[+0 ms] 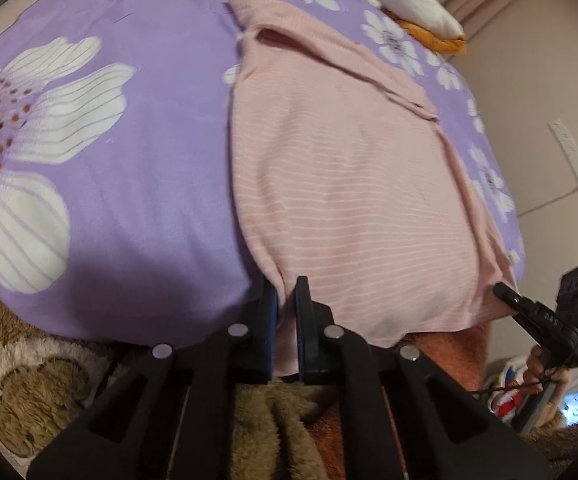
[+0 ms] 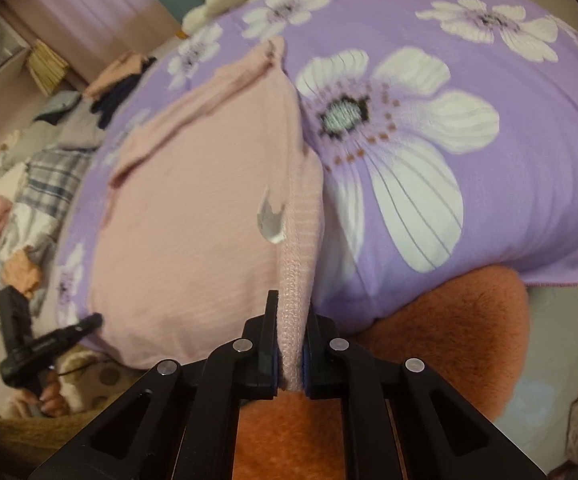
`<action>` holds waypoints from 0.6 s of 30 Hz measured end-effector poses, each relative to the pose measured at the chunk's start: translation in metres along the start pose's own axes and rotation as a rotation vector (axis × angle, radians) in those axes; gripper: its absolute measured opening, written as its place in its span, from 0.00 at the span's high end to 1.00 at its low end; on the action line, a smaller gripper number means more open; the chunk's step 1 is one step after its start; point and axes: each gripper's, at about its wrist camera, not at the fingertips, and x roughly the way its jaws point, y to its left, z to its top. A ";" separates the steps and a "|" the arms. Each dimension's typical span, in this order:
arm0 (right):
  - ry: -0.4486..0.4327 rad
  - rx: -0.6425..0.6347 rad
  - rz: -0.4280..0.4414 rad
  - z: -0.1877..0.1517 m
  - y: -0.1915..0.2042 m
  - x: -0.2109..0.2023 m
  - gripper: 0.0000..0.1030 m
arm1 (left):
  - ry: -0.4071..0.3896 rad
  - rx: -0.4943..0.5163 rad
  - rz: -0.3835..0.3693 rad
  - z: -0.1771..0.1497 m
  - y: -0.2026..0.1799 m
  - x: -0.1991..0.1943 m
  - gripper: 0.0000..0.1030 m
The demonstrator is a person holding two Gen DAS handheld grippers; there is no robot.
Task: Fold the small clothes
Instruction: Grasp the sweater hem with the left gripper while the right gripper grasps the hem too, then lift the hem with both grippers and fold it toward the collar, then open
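Soft pink knit top (image 1: 349,184) with thin white stripes, spread flat on purple flowered bed sheet (image 1: 141,160). Left tool (image 1: 285,300) closed on near hem corner. Right tool (image 2: 291,320) closed on ribbed stitched hem edge at other corner. Fuzzy orange blanket (image 2: 449,320) just below.

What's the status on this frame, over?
Left gripper and right gripper both shut on pink garment near hem. Garment flat on floral sheet. Nothing obstructing.

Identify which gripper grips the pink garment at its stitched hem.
The right gripper: the pink garment's ribbed, stitched hem runs between its fingers. The left gripper pinches striped fabric.
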 end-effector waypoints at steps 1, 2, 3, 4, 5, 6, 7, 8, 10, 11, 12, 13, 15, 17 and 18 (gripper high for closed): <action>-0.016 0.005 0.022 0.002 0.000 -0.006 0.91 | -0.006 -0.020 -0.034 0.002 0.000 -0.003 0.94; -0.028 0.010 0.036 0.005 0.001 -0.009 0.91 | -0.013 -0.040 -0.062 0.004 0.000 -0.007 0.94; -0.040 0.016 0.051 0.008 0.002 -0.011 0.91 | -0.022 -0.047 -0.080 0.007 0.000 -0.010 0.94; -0.053 0.019 0.066 0.011 0.003 -0.014 0.91 | -0.039 -0.040 -0.087 0.010 -0.003 -0.014 0.94; -0.067 0.023 0.080 0.014 0.003 -0.016 0.91 | -0.050 -0.031 -0.090 0.013 -0.007 -0.017 0.94; -0.081 0.030 0.098 0.018 0.003 -0.020 0.91 | -0.067 -0.017 -0.098 0.016 -0.011 -0.023 0.94; -0.091 0.032 0.111 0.021 0.005 -0.022 0.91 | -0.080 -0.010 -0.104 0.019 -0.013 -0.027 0.94; -0.101 0.029 0.118 0.024 0.008 -0.022 0.91 | -0.092 -0.005 -0.111 0.022 -0.015 -0.030 0.94; -0.119 0.023 0.123 0.030 0.012 -0.023 0.91 | -0.108 -0.004 -0.119 0.027 -0.017 -0.034 0.94; -0.126 0.023 0.129 0.033 0.014 -0.023 0.91 | -0.111 -0.005 -0.121 0.030 -0.017 -0.035 0.94; -0.131 0.023 0.136 0.036 0.015 -0.023 0.91 | -0.116 -0.009 -0.125 0.033 -0.017 -0.036 0.94; -0.137 0.023 0.142 0.039 0.016 -0.023 0.91 | -0.120 -0.012 -0.129 0.038 -0.017 -0.036 0.94; -0.156 0.026 0.138 0.046 0.016 -0.023 0.91 | -0.130 -0.008 -0.124 0.043 -0.018 -0.037 0.94; -0.173 0.033 0.127 0.054 0.017 -0.021 0.91 | -0.139 -0.003 -0.119 0.050 -0.019 -0.037 0.94; -0.176 0.037 0.124 0.057 0.017 -0.019 0.91 | -0.139 -0.003 -0.117 0.052 -0.018 -0.037 0.94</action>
